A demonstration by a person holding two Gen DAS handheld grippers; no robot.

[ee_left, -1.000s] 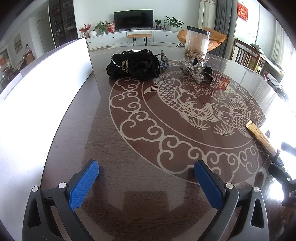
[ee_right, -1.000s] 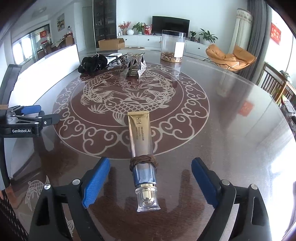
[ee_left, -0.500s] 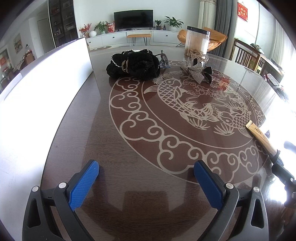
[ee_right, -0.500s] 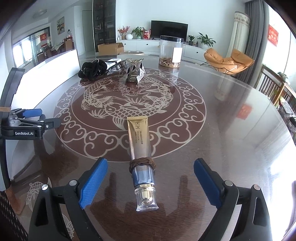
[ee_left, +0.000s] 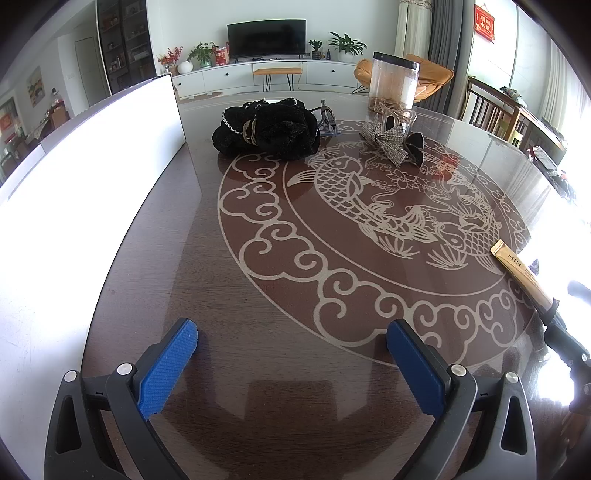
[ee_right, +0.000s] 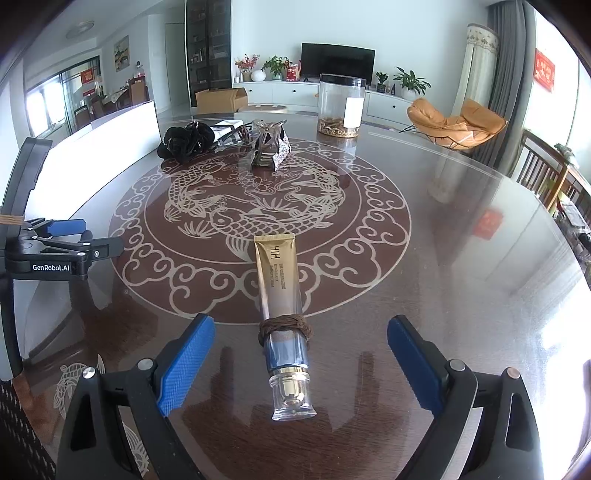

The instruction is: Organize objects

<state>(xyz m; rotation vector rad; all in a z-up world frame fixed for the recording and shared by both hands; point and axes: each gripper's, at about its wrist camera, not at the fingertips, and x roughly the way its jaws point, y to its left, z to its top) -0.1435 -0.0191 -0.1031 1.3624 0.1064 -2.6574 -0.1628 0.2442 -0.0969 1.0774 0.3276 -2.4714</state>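
Fingers of the right gripper (ee_right: 301, 354) are standing apart, flanking the gold cosmetic tube (ee_right: 282, 306); the left gripper (ee_left: 291, 354) is hovering wide over the table (ee_left: 258, 295).

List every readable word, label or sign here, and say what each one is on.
"GenRobot.AI": side of the left claw.
"HIH": gold end of the tube lying between the open right claw fingers; the smaller lines printed below it are too blurred to read.
Red wall hanging: gold characters, too small to read.
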